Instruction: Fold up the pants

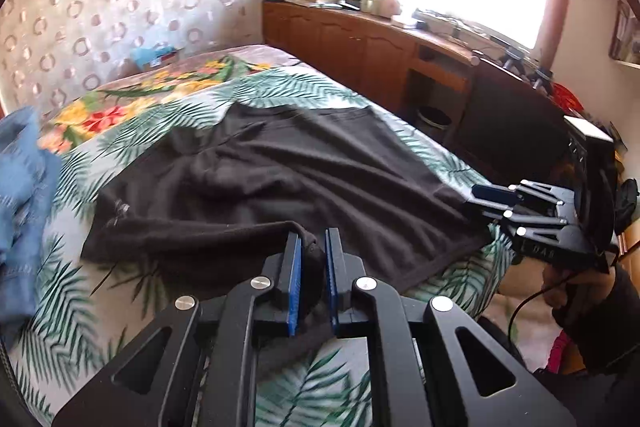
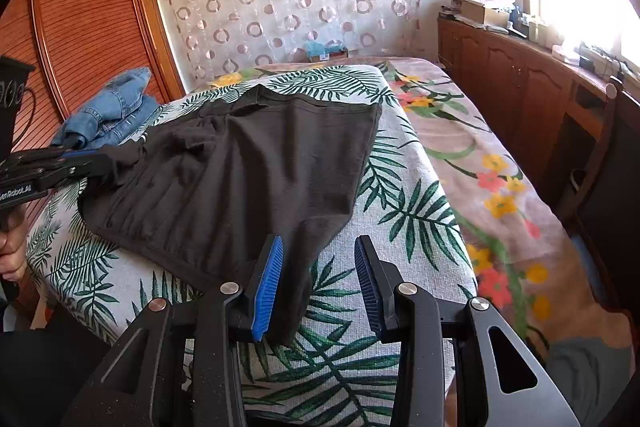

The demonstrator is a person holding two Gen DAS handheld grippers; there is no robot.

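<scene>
Dark brown-black pants [image 1: 280, 179] lie folded over on a leaf-print cloth on the bed; they also show in the right wrist view [image 2: 248, 179]. My left gripper [image 1: 314, 255] is shut on a bunched corner of the pants at their near edge; it also shows in the right wrist view [image 2: 96, 161], holding that corner. My right gripper [image 2: 318, 267] is open, its jaws wide apart around the near corner of the pants, which lies between them against the left pad. In the left wrist view the right gripper [image 1: 480, 197] sits at the pants' right corner.
A blue denim garment [image 2: 108, 107] lies at the bed's far left corner. A floral blanket [image 2: 480, 167] covers the bed to the right. Wooden cabinets [image 2: 520, 75] with clutter run under the window. A wooden wardrobe [image 2: 88, 19] stands on the left.
</scene>
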